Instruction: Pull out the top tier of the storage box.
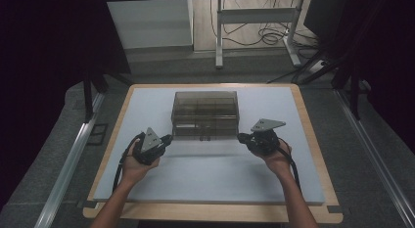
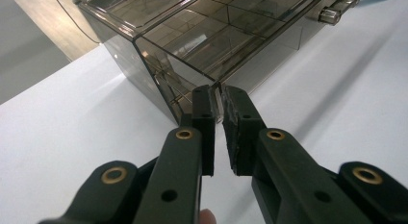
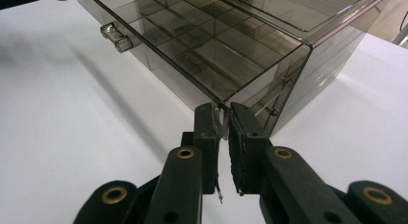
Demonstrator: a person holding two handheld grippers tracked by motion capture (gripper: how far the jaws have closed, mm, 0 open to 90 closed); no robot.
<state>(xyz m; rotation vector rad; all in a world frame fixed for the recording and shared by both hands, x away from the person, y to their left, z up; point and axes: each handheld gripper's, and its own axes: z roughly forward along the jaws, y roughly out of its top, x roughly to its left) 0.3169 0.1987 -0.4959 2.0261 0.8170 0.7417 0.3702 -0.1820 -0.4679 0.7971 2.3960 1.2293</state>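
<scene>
We have the smoked clear drawer box (image 1: 205,114) standing near the middle of the white board (image 1: 147,184), a little toward its far edge, with each front corner pinched in a tool. The left gripper (image 2: 217,96) has its jaws nearly closed on the thin front edge at the box's left corner, and the right gripper (image 3: 223,113) is clamped the same way at the right corner. Our worry is the hold: slick plastic gripped by a thin lip could slip out, and uneven pulling could twist the box or slide a drawer, with its small round knobs (image 3: 116,36), open. We can read no brand, label or writing anywhere.
</scene>
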